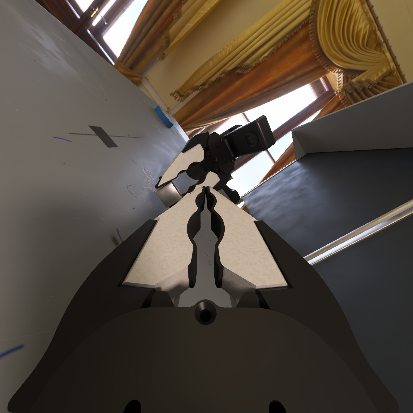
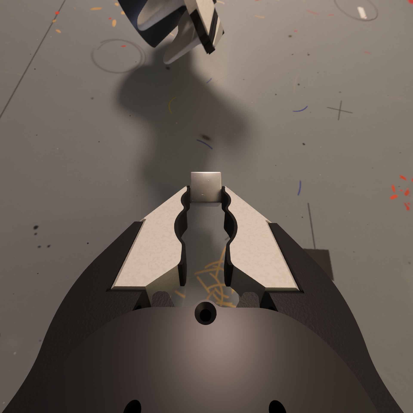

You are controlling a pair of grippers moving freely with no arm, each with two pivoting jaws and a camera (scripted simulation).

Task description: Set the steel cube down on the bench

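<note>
The steel cube point(image 2: 205, 187) is small and shiny, clamped at the fingertips of my right gripper point(image 2: 205, 194), which points down at the grey bench point(image 2: 89, 156). The cube is close over the bench; I cannot tell whether it touches. In the left wrist view the right gripper point(image 1: 173, 192) shows farther off with the cube point(image 1: 168, 195) against the bench point(image 1: 55, 89). My left gripper point(image 1: 205, 190) is shut and empty, its tips just beside the right gripper. It also shows at the top of the right wrist view point(image 2: 192, 42), above the bench.
A blue tape piece point(image 1: 164, 117) and a dark patch point(image 1: 103, 136) lie on the bench. A dark shelf with metal rails point(image 1: 357, 228) runs at the right. The right wrist view shows a dark patch point(image 2: 317, 263), pencil circles and a cross mark point(image 2: 339, 110).
</note>
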